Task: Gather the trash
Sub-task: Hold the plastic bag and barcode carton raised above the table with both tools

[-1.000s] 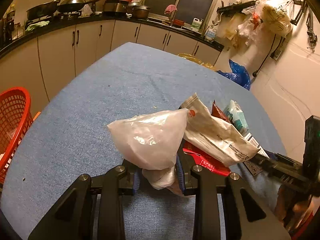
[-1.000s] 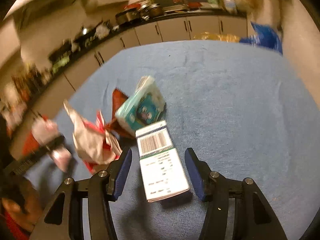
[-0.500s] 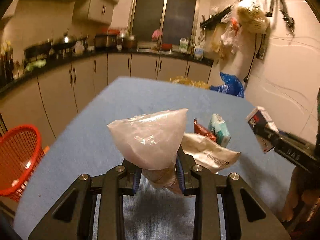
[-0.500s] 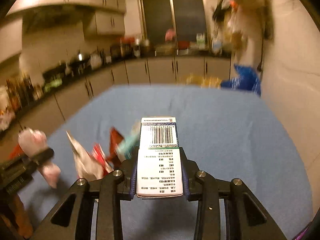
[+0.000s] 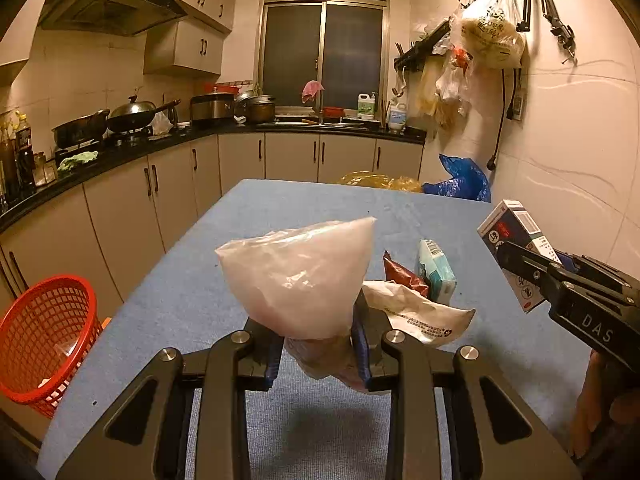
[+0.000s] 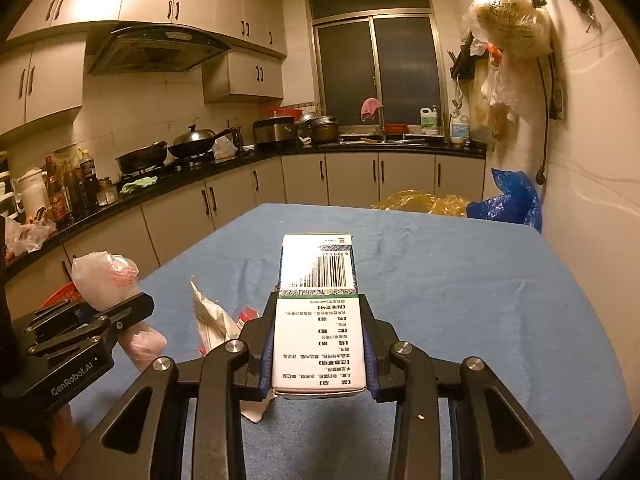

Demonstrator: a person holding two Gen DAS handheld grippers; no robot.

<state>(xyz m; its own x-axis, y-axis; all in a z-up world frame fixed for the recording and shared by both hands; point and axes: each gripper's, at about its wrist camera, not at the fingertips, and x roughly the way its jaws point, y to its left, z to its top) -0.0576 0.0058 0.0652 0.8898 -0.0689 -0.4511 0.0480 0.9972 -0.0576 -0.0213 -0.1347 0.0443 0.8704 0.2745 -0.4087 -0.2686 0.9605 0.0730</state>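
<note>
Trash is already in both grippers and lifted clear of the blue cloth-covered table [image 5: 192, 280]. The left gripper [image 5: 316, 354] is clamped on the twisted neck of a crumpled translucent white plastic bag [image 5: 300, 272], whose puffed body stands up above the pads. The right gripper [image 6: 318, 354] is closed on the long sides of a white and green cardboard carton with a barcode [image 6: 318, 312], held flat and pointing away from the camera. More litter lies near the middle of the table, towards its right edge in the left wrist view: a crumpled white printed paper wrapper [image 5: 420, 308], a dark red foil packet [image 5: 402, 276] and a small teal and white pack [image 5: 436, 272], all bunched together and touching.

The step in hand looks like the carry to the red plastic mesh basket [image 5: 44, 336], which stands on the floor just off the table's left edge. To do it well, keep both grips firm until each piece is over the basket's mouth. The bag is light and held only by its neck, so it may drift as it falls; lower it inside the rim before letting go. The carton must cross over the left gripper's side, so drop one item at a time to avoid a clash.
</note>
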